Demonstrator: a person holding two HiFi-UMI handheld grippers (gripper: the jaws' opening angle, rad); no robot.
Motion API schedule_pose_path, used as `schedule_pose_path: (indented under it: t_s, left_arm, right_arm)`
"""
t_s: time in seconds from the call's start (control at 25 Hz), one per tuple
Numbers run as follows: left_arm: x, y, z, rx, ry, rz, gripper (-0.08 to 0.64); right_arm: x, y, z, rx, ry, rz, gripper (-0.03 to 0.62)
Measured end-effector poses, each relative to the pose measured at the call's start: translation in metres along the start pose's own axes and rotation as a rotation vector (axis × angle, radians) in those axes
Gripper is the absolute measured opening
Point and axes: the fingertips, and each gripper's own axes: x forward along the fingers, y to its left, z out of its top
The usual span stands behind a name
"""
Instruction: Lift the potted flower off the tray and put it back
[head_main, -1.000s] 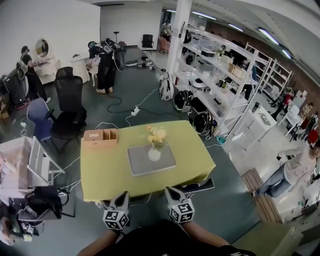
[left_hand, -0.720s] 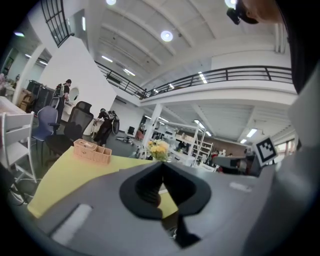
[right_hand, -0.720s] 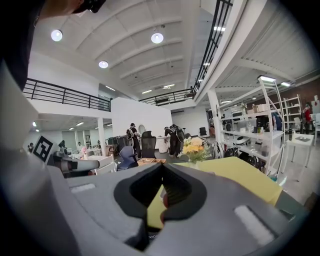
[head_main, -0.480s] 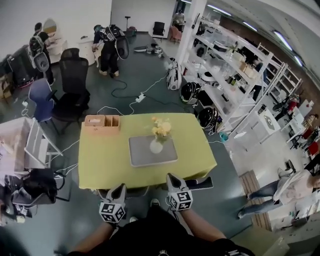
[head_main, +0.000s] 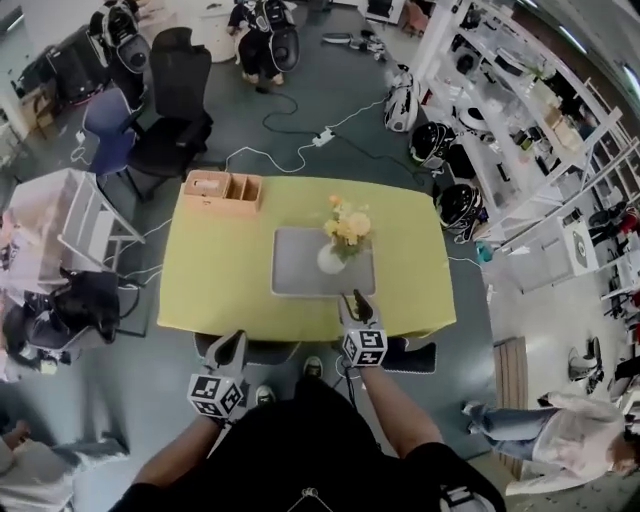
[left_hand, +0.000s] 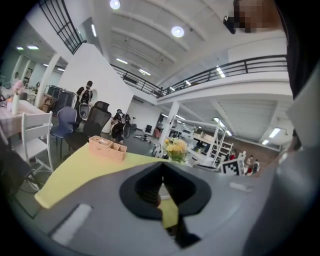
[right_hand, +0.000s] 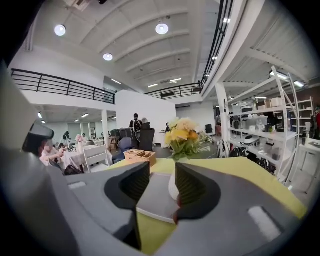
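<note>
The potted flower (head_main: 336, 256), a white round vase with yellow blooms, stands on the grey tray (head_main: 296, 272) in the middle of the yellow table (head_main: 210, 272). My right gripper (head_main: 355, 301) reaches over the table's near edge, just short of the tray. Its jaws have just been opening and now stand open (right_hand: 162, 186) with nothing between them. The vase (right_hand: 172, 187) shows beyond the gap, apart from the pads. My left gripper (head_main: 232, 343) hangs off the table's near edge at the left. Its jaws are shut (left_hand: 161, 181) and empty, and the flowers (left_hand: 175, 148) show far ahead.
A wooden compartment box (head_main: 223, 189) sits at the table's far left corner. Office chairs (head_main: 178, 100) and floor cables (head_main: 300, 150) lie beyond the table. White shelving (head_main: 520, 110) runs along the right. People stand at the back and at the lower right.
My right gripper has moved forward from below the table edge to just short of the tray, and its jaws have parted. The left gripper shifted slightly. The view has tilted further down.
</note>
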Motion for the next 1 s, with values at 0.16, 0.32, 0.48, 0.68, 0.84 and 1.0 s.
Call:
schedule_pose_path:
  t_s: [0.16, 0.32, 0.48, 0.68, 0.84, 1.0]
  left_arm:
    - [0.016, -0.001, -0.002, -0.016, 0.012, 0.062, 0.008]
    - [0.027, 0.005, -0.007, -0.059, 0.016, 0.127, 0.008]
    - [0.034, 0.009, -0.01, -0.06, 0.033, 0.195, 0.008]
    - [0.035, 0.014, -0.016, -0.082, 0.053, 0.279, 0.008]
    - [0.036, 0.013, -0.017, -0.093, 0.059, 0.314, 0.008]
    - [0.04, 0.016, -0.021, -0.112, 0.056, 0.343, 0.008]
  right_arm:
    - [0.045, -0.028, -0.019, -0.007, 0.018, 0.027, 0.187]
    - [0.094, -0.047, -0.042, -0.014, 0.025, 0.048, 0.233]
    - [0.138, -0.061, -0.054, -0.023, 0.022, 0.044, 0.249]
    - [0.17, -0.072, -0.056, -0.013, 0.006, 0.043, 0.272]
    - [0.184, -0.08, -0.057, -0.003, 0.007, 0.054, 0.278]
    - [0.192, -0.078, -0.06, -0.032, 0.005, 0.073, 0.258]
